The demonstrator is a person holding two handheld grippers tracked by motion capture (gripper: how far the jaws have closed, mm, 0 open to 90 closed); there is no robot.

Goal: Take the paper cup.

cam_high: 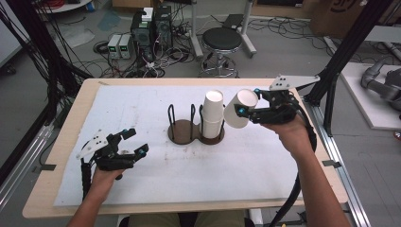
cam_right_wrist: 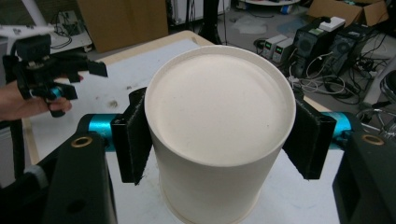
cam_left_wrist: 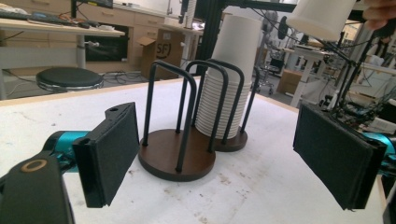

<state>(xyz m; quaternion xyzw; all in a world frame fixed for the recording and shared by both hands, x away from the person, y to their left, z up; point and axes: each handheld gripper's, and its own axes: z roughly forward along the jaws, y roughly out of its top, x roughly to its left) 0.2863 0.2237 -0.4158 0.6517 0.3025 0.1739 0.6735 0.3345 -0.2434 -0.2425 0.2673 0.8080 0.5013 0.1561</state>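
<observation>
The right gripper (cam_high: pixel 247 112) is held raised over the right part of the table (cam_high: pixel 61 142), the forearm angled up from the lower right and the hand (cam_high: pixel 289 132) wrapped under the tool. A single white paper cup (cam_high: pixel 240 108) is clamped between its jaws, tilted, closed bottom towards the gripper's camera; in the right gripper view the pads (cam_right_wrist: pixel 133 135) are pressed on both sides of the cup (cam_right_wrist: pixel 219 140). Just beside the cup, away from the hand, a stack of cups (cam_high: pixel 213 115) is seen in one ring of a dark two-ring holder (cam_high: pixel 184 128); the other ring is empty.

The left gripper (cam_high: pixel 135 142) is held low near the table's front left, jaws spread wide and empty, pointed towards the holder (cam_left_wrist: pixel 180 154).
</observation>
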